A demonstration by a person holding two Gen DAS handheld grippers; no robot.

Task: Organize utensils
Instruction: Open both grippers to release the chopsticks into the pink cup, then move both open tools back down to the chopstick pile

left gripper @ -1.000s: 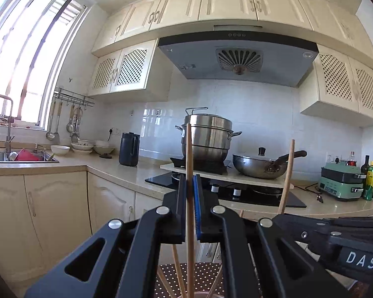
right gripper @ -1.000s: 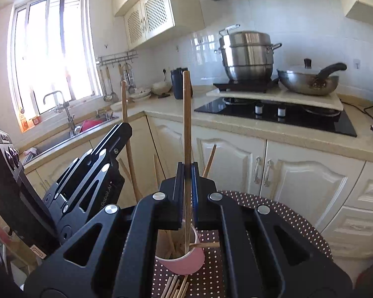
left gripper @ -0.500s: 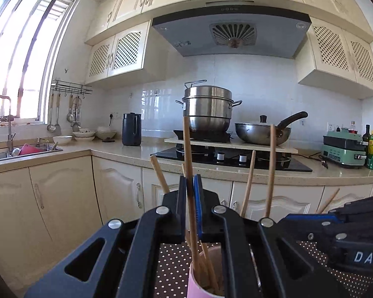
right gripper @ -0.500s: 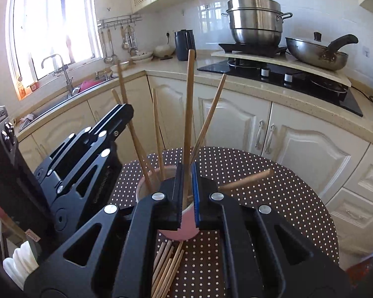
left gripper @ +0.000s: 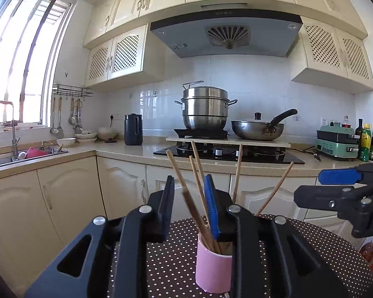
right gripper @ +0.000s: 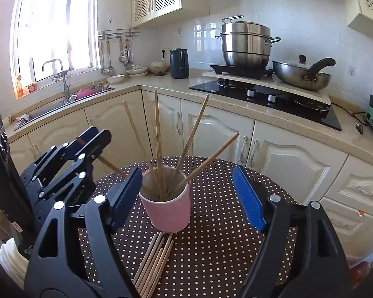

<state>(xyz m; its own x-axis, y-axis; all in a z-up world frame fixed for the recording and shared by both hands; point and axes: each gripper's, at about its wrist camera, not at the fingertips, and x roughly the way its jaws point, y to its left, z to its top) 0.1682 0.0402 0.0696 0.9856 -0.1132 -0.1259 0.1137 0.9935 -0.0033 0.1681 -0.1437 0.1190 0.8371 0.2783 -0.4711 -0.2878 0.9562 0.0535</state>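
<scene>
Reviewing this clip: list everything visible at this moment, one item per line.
pink cup: one, pink, on the dotted table, between the right jaws
chopsticks in cup: about six, wooden, standing and leaning in the pink cup
loose chopsticks: a bundle, wooden, flat on the table in front of the cup
table: one, brown with white dots, round
steamer pot: one, steel, on the stove
wok: one, steel, black handle, right of the pot
kettle: one, dark, on the counter
left gripper: jaws open around the cup's chopsticks
right gripper: jaws wide open
</scene>
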